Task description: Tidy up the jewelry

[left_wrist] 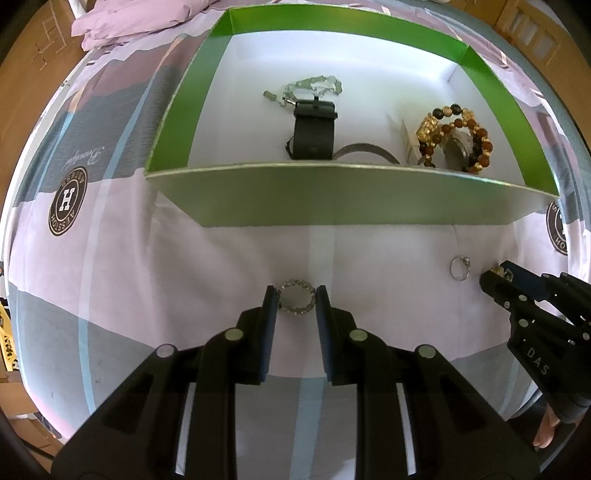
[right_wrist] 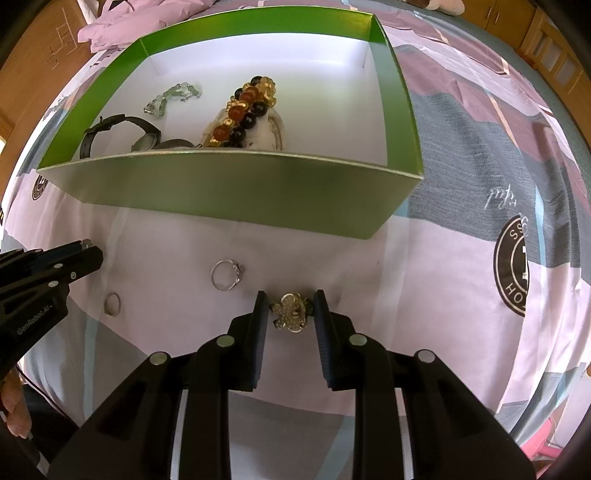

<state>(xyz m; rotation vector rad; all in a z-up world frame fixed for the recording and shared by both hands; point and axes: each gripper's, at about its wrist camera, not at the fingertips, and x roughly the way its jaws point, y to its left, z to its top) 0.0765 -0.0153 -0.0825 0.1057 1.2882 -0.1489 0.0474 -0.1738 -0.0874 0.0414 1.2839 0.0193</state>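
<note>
A green box (left_wrist: 351,199) with a white floor stands on the bedspread; it shows in the right wrist view too (right_wrist: 229,192). Inside lie a black watch (left_wrist: 314,129), a pale green bracelet (left_wrist: 317,86) and amber bead bracelets (left_wrist: 454,133). My left gripper (left_wrist: 296,301) is shut on a round studded ring (left_wrist: 296,301), the pads touching both its sides. My right gripper (right_wrist: 290,312) is closed around a gold brooch (right_wrist: 290,312). A silver stone ring (right_wrist: 225,275) lies on the cloth to its left, also seen from the left wrist (left_wrist: 460,267). The studded ring (right_wrist: 112,304) shows below the left gripper's fingers (right_wrist: 79,258).
The patterned bedspread (left_wrist: 110,258) with round logo prints covers the surface. A folded pink cloth (left_wrist: 147,22) lies behind the box. Wooden furniture (right_wrist: 554,48) stands at the far right.
</note>
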